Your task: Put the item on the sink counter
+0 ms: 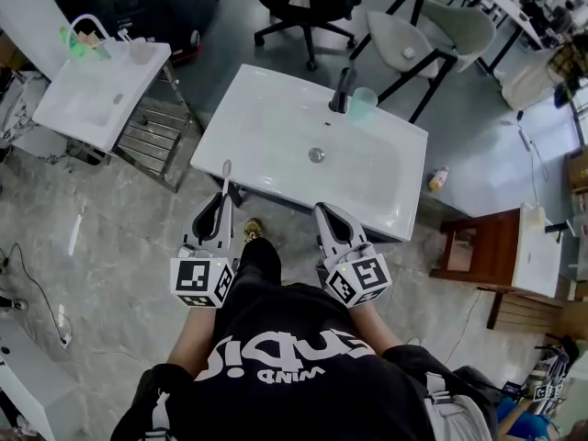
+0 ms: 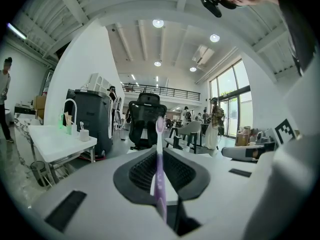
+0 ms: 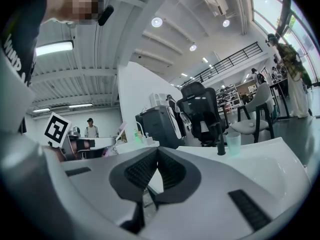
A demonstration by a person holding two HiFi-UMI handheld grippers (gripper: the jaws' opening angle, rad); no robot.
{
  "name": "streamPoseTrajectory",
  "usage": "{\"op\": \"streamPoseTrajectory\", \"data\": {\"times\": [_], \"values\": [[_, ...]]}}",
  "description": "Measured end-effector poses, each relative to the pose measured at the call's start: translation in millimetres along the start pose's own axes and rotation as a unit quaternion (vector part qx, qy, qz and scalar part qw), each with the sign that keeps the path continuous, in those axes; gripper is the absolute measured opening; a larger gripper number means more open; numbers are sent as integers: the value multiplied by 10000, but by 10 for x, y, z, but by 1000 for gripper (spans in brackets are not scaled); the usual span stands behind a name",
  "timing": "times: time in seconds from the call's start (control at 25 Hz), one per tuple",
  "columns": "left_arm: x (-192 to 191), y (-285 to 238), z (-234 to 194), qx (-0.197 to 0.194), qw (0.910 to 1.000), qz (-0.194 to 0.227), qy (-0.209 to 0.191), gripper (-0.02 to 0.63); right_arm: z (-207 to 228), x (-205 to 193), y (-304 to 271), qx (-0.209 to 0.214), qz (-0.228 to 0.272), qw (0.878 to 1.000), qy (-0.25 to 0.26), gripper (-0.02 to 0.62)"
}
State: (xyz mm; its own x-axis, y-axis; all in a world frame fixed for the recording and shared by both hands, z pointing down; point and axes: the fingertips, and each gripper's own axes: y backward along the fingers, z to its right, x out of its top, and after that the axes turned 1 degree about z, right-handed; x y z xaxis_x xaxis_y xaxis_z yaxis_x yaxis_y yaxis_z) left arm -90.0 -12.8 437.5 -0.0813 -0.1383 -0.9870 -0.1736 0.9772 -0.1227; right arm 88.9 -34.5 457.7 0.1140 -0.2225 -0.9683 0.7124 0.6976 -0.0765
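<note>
Toothbrush [image 2: 159, 134]: purple, clamped between the jaws of your left tool [image 2: 159, 156]. The handle runs along the jaws and the head sticks out past the tips. In the head view the toothbrush [image 1: 226, 184] points from the left tool [image 1: 217, 217] toward the white sink [image 1: 276, 122], its head reaching the near left rim. It is not touching the sink.

Right tool [image 3: 157, 153]: jaws closed tip to tip, nothing between them. You hold it [image 1: 331, 223] just beside the sink's near edge.

On the sink's far rim: black faucet [image 1: 342, 90], with a clear green cup [image 1: 364, 105] just beside it.
</note>
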Motion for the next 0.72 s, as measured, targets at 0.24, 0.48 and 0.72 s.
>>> {"op": "streamPoseTrajectory", "data": {"times": [0.24,0.48,0.72], "values": [[52,-304,-119,-85,9999,-77,-8,53,159,30,-253,-60,-53,9999,-65,17],[99,-583,-344,-140,9998,-139,67,53,229,39,-579,-112,-166,9997,-106,17],[168,-943,-599,-290,9993,-206,93,53,343,148,-947,-283,-196,9994,-94,17]]}}
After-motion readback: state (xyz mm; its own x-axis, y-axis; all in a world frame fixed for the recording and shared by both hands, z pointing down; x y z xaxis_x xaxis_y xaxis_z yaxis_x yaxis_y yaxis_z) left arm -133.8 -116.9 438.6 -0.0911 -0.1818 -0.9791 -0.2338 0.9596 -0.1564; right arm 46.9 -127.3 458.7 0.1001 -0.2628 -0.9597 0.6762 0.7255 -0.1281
